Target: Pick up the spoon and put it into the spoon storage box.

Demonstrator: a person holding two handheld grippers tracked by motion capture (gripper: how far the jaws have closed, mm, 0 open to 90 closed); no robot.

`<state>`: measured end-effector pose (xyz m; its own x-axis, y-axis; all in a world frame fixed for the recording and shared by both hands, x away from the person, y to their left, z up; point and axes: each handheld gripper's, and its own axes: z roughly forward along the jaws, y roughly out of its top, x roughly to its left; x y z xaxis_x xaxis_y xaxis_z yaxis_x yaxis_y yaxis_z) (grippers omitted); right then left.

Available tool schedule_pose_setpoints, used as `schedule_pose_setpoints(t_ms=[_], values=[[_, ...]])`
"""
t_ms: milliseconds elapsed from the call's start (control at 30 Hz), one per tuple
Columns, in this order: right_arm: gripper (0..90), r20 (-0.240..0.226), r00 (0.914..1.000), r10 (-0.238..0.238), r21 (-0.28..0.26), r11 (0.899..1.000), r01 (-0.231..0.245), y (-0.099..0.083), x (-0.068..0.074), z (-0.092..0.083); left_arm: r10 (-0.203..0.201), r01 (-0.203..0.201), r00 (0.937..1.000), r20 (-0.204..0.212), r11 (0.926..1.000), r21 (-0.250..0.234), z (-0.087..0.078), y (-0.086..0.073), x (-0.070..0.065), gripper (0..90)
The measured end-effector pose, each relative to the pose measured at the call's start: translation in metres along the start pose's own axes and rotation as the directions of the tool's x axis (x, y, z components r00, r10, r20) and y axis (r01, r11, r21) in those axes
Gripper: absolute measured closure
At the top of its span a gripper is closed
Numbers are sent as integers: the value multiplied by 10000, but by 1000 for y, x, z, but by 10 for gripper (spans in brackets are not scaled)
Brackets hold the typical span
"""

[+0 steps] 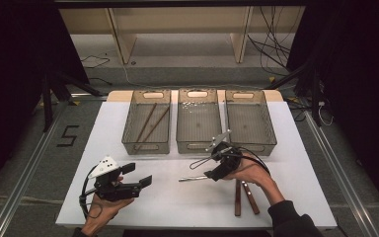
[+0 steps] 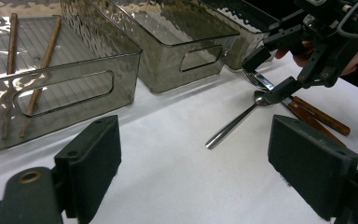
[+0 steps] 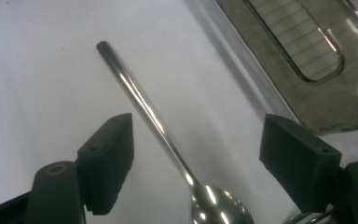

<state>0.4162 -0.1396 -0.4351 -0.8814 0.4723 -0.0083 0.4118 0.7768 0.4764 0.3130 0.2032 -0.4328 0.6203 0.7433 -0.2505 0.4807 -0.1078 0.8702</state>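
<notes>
A steel spoon (image 1: 192,178) lies flat on the white table (image 1: 177,207), in front of the middle bin. My right gripper (image 1: 210,165) hovers low over the spoon's bowl end. In the right gripper view the spoon (image 3: 154,116) runs up between the open jaws of the right gripper (image 3: 198,140), and neither pad touches it. The left gripper view shows the same spoon (image 2: 233,123) under the right gripper (image 2: 268,74). My left gripper (image 1: 137,174) is held at the table's front left, open and with nothing in it (image 2: 196,168).
Three translucent grey bins stand in a row at the back: the left bin (image 1: 147,143) holds two brown chopsticks (image 1: 150,123), then the middle bin (image 1: 198,145) and the right bin (image 1: 250,143). Two brown-handled utensils (image 1: 244,197) lie right of the spoon. A fork head (image 2: 256,80) lies by the right gripper.
</notes>
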Motion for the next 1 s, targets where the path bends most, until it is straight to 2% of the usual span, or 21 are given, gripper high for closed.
schedule_pose_setpoints(t_ms=[267, 400, 433, 467, 533, 567, 733, 767, 1000], values=[[335, -37, 9990, -440, 719, 9964, 442, -1, 3, 6, -83, 84, 10000, 25, 9999, -130, -1, -2, 1, 168], [376, -114, 9977, -674, 863, 9939, 681, 1, 3, 11, -74, 74, 10000, 2, 9997, -220, -2, -2, 2, 167], [386, -120, 9982, -588, 944, 9937, 597, 2, 5, 13, -75, 75, 10000, 19, 9997, -212, -3, -2, 2, 168], [393, -170, 9968, -781, 940, 9924, 794, 2, 4, 15, -95, 95, 10000, 2, 9997, -228, -2, -2, 2, 167], [413, -196, 9969, -762, 1095, 9909, 779, 2, 6, 17, -79, 78, 10000, -15, 9998, -198, -2, -3, 3, 168], [422, -217, 9953, -945, 1180, 9883, 964, 3, 6, 19, -67, 67, 10000, -23, 9997, -216, -2, -3, 3, 168], [473, -360, 9931, -1117, 1313, 9846, 1155, 4, 7, 25, -54, 54, 10000, -20, 9998, -192, -3, -4, 3, 168], [481, -363, 9907, -1308, 1307, 9823, 1345, 4, 6, 25, -56, 56, 10000, -10, 9998, -191, -3, -4, 3, 168], [559, -435, 9883, -1463, 1596, 9755, 1514, 8, 9, 30, -88, 88, 10000, -38, 9998, -185, -2, -4, 3, 168]])
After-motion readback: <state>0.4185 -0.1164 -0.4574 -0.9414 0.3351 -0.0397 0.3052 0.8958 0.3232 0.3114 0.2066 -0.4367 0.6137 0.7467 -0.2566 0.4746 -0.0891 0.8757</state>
